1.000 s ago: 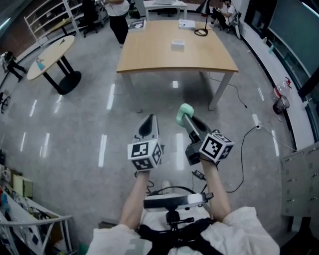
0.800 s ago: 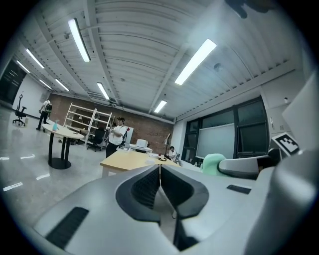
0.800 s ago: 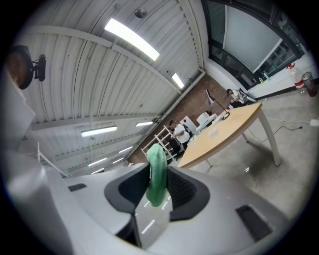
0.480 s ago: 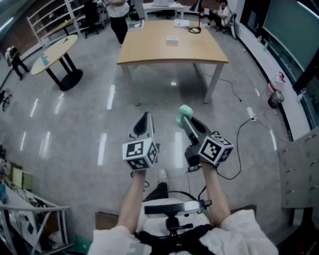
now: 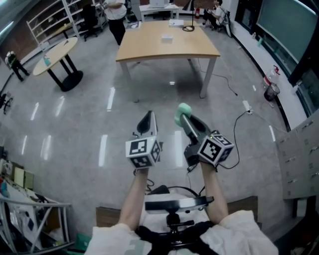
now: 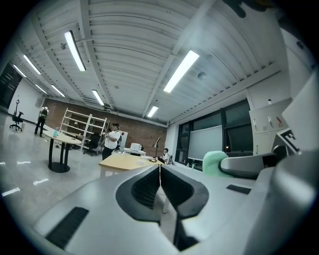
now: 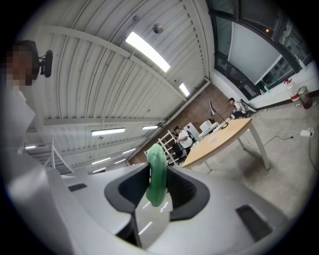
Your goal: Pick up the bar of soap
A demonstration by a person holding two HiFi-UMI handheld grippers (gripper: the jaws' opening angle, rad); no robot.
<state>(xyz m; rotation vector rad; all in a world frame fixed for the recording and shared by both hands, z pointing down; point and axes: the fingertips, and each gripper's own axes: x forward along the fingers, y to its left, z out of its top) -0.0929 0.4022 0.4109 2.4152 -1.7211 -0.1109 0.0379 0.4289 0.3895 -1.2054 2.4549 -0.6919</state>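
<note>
The bar of soap (image 5: 183,109) is pale green and sits pinched between the jaws of my right gripper (image 5: 182,115), held out over the grey floor. In the right gripper view the soap (image 7: 157,174) stands edge-on between the dark pads, with the gripper (image 7: 158,185) shut on it. My left gripper (image 5: 147,122) is beside it on the left, its jaws shut together with nothing between them (image 6: 159,172). The soap (image 6: 213,161) also shows at the right in the left gripper view.
A wooden table (image 5: 149,49) stands ahead with a small white box (image 5: 166,38) and a black cable loop on it. A round table (image 5: 52,51) is at the far left. A cable (image 5: 240,133) trails on the floor at the right, near grey cabinets (image 5: 299,159). A person (image 5: 115,15) stands beyond the table.
The wooden table has drawn farther away in the view and slid up. Both grippers keep the same pose, the right one still holding the soap.
</note>
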